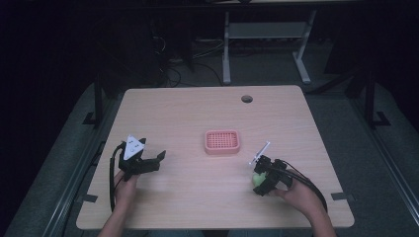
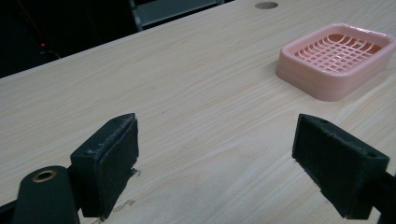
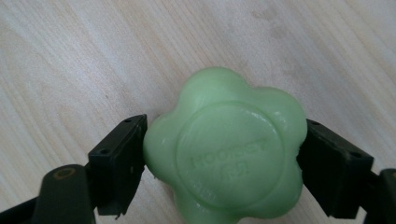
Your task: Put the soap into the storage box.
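A pale green flower-shaped soap bar (image 3: 224,149) is clamped between the two black fingers (image 3: 116,163) of the right gripper (image 1: 262,178), pinched at opposite lobes just above the light wooden counter (image 1: 197,187), presumably so that it can be carried to the pink slotted plastic soap dish (image 1: 222,141) lying well apart at the counter's middle. The left gripper (image 1: 154,160) is held with its fingers (image 2: 109,161) spread apart over bare wood near the dish, seemingly kept ready to steady it.

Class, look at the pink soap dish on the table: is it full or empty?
Empty. The pink soap dish shows its bare grid floor, and the green soap is apart from it, clamped in the right gripper.
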`<state>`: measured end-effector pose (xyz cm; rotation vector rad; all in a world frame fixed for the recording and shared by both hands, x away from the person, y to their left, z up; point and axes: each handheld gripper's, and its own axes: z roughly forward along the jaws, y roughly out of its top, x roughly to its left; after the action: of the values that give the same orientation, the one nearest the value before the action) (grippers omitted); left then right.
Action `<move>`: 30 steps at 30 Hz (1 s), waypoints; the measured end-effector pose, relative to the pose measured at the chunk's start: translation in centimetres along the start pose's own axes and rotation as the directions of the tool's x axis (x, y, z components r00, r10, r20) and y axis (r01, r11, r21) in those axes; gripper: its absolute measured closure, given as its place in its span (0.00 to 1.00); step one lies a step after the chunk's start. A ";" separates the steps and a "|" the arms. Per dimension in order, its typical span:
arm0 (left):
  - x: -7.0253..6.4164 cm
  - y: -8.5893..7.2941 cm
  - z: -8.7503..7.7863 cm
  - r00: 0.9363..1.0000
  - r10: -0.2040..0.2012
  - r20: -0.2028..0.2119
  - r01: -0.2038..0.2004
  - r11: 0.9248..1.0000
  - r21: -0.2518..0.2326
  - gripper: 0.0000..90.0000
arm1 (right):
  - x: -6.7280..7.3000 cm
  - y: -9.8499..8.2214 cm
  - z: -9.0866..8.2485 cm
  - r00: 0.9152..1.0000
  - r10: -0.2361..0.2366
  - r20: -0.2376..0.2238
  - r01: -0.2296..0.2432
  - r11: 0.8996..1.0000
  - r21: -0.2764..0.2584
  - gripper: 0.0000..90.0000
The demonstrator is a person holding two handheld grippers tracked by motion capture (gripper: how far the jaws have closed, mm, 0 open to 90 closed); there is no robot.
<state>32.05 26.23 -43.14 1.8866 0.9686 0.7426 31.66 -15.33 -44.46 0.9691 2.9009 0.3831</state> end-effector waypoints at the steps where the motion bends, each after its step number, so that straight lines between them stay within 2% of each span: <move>1: 0.0 0.0 0.0 1.000 -0.001 0.000 0.001 1.000 -0.002 0.16 | 0.0 0.0 0.0 1.000 0.003 -0.003 -0.003 1.000 0.002 0.25; 16: 0.1 0.0 -0.1 1.000 -0.002 -0.002 0.002 1.000 -0.004 0.16 | 0.0 0.0 0.0 1.000 -0.017 -0.004 0.017 1.000 0.007 0.29; 30: 0.3 0.0 -0.2 1.000 -0.007 -0.006 0.007 1.000 -0.006 0.16 | -0.1 0.3 -1.6 0.999 -0.041 -0.006 0.041 0.998 -0.052 0.29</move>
<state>32.06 26.59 -43.05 1.8758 0.9756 0.7464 31.71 -15.45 -42.83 0.9012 2.8967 0.4577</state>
